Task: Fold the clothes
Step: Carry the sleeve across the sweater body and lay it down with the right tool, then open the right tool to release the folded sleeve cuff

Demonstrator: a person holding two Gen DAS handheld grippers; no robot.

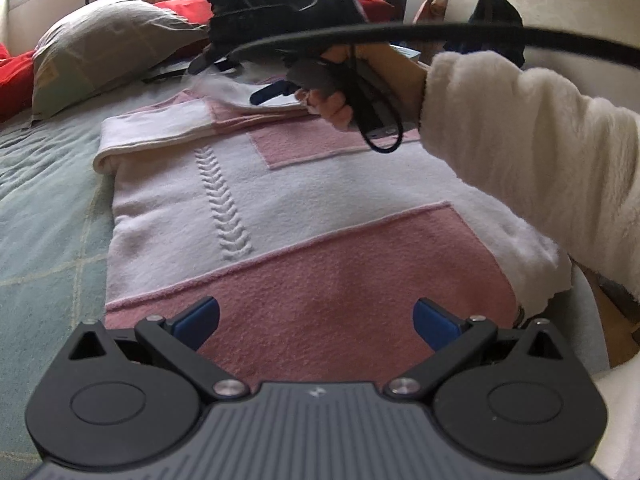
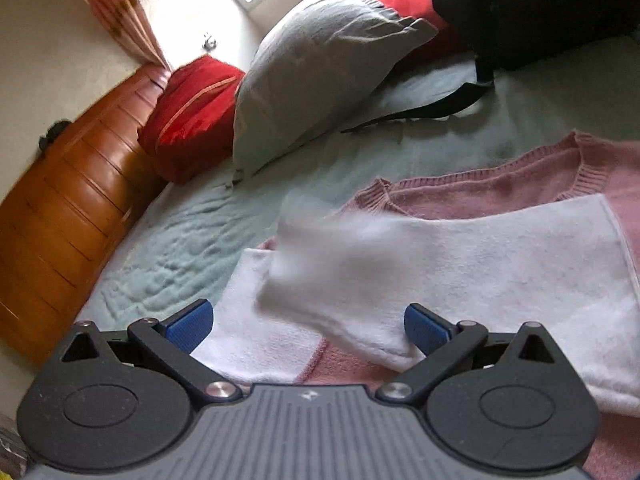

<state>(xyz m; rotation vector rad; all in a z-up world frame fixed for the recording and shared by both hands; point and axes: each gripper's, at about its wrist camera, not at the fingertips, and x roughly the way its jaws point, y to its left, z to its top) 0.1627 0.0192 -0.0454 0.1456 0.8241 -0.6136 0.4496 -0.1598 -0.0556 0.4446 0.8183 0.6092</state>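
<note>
Bare green bedspread (image 1: 48,200) at far left, then grey pillow (image 1: 100,48) near the headboard. Pink-and-white sweater (image 1: 280,200) flat mid-bed, left edge folded over, a sleeve (image 2: 400,280) across its chest. Left gripper (image 1: 316,322) spread wide, empty, above the hem. Right gripper (image 2: 308,326) likewise released, over the sleeve.
</note>
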